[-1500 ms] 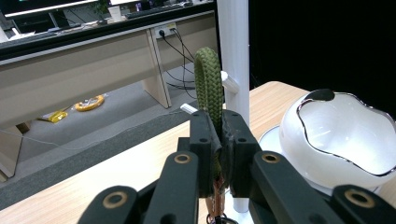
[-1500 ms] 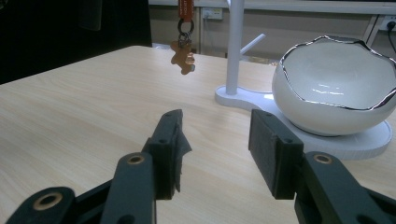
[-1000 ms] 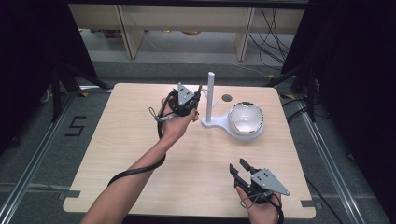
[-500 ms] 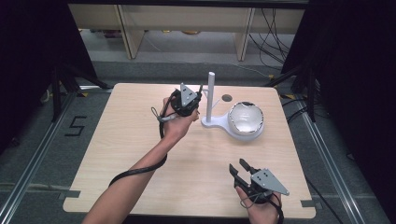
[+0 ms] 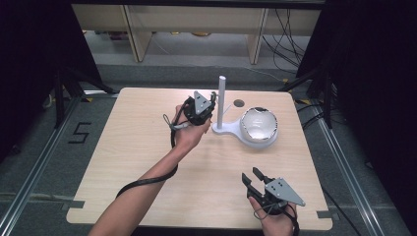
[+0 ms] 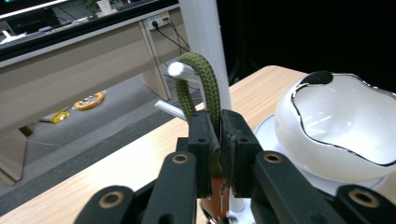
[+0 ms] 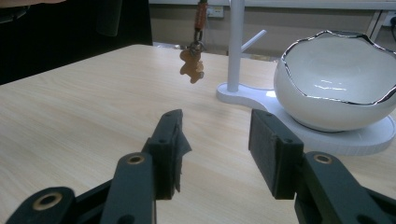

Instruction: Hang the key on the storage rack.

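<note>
A green cord loop hangs over the short peg of a white stand at the far middle of the table. My left gripper is right at the pole, and in the left gripper view its pads pinch the cord just below the peg. The jaws have just been opening a little, with the cord still between them. A small brown bear charm dangles from an orange strap under the cord, above the tabletop. My right gripper rests open near the front edge, empty.
A white bowl with a wavy dark rim sits on the stand's base, right of the pole. A round hole lies in the table behind it. Desk legs and cables stand beyond the far edge.
My left gripper has edged slightly toward the stand's pole with the cord in it. The right gripper has stayed where it was.
</note>
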Tool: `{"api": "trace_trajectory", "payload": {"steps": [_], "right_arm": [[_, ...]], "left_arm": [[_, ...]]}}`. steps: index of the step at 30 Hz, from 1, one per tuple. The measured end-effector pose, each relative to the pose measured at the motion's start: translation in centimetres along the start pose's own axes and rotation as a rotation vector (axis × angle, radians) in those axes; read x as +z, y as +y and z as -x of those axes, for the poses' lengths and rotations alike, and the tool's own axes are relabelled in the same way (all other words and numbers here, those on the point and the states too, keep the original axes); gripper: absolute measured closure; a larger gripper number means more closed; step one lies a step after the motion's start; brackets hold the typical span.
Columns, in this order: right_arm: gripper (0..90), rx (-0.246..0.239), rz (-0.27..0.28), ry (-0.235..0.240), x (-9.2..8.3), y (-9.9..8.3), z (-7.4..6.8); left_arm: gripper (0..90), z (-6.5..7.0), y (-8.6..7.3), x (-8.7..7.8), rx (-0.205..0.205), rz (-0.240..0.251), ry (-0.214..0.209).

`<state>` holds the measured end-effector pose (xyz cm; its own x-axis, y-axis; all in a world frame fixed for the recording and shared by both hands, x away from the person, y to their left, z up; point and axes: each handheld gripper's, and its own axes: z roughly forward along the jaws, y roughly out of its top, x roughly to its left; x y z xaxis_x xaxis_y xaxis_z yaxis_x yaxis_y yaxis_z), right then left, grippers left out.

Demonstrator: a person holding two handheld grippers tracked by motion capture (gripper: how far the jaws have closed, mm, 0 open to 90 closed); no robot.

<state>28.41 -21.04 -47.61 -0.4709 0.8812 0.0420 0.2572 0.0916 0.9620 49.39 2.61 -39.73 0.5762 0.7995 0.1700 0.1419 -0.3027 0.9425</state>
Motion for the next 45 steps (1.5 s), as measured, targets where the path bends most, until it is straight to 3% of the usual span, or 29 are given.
{"api": "trace_trajectory", "payload": {"steps": [8, 11, 18, 23, 26, 27, 29, 31, 32, 33, 35, 36, 37, 42, 45], "right_arm": [[55.5, 0.015, 0.021, -0.006, -0.1, -0.1, 0.2], [55.3, -0.003, 0.008, -0.021, -0.4, 0.0, 0.6], [54.4, 0.016, 0.009, -0.038, -0.3, -0.2, 1.3], [54.2, 0.019, -0.003, -0.051, -0.3, -0.4, 1.6], [54.1, 0.017, -0.009, -0.067, -0.3, -0.5, 1.7], [54.1, 0.017, -0.009, -0.067, -0.3, -0.5, 1.7], [54.0, 0.007, -0.005, -0.064, -0.1, -0.8, 1.9], [53.9, 0.016, -0.009, -0.061, 0.0, -0.8, 1.9], [53.8, 0.021, -0.021, -0.059, 0.0, -1.0, 1.9], [53.8, 0.041, -0.042, -0.078, -0.2, -1.0, 1.8], [53.7, 0.015, -0.037, -0.067, 0.0, -1.2, 2.1], [53.7, 0.024, -0.031, -0.069, 0.0, -1.2, 2.0], [53.6, -0.008, -0.026, -0.075, 0.1, -1.2, 2.1], [53.5, 0.014, -0.052, -0.066, 0.1, -1.4, 1.9], [53.5, 0.015, -0.042, -0.061, 0.1, -1.6, 1.9]], "left_arm": [[65.6, -0.2, -1.1, -1.8, -0.035, -0.016, -0.063], [57.0, -0.6, -2.7, -3.9, -0.08, -0.043, -0.1], [44.7, -2.4, -6.3, -8.8, -0.067, -0.052, -0.122], [41.1, -3.1, -10.0, -12.1, -0.094, -0.087, -0.091], [39.8, -3.7, -12.1, -13.9, -0.107, -0.085, -0.057], [39.5, -3.7, -12.1, -13.9, -0.107, -0.085, -0.057], [39.2, -3.9, -14.1, -15.5, -0.122, -0.079, -0.03], [39.1, -3.9, -14.8, -15.9, -0.136, -0.073, -0.022], [39.1, -4.0, -16.0, -16.7, -0.148, -0.065, -0.008], [39.0, -4.0, -16.0, -16.7, -0.148, -0.065, -0.008], [38.9, -4.0, -17.7, -17.6, -0.157, -0.052, 0.022], [38.8, -4.0, -18.1, -17.9, -0.167, -0.051, 0.035], [38.6, -4.0, -18.4, -18.1, -0.173, -0.05, 0.037], [38.3, -4.0, -19.1, -18.4, -0.18, -0.031, 0.063], [38.3, -4.0, -19.4, -18.3, -0.175, -0.024, 0.068]]}}
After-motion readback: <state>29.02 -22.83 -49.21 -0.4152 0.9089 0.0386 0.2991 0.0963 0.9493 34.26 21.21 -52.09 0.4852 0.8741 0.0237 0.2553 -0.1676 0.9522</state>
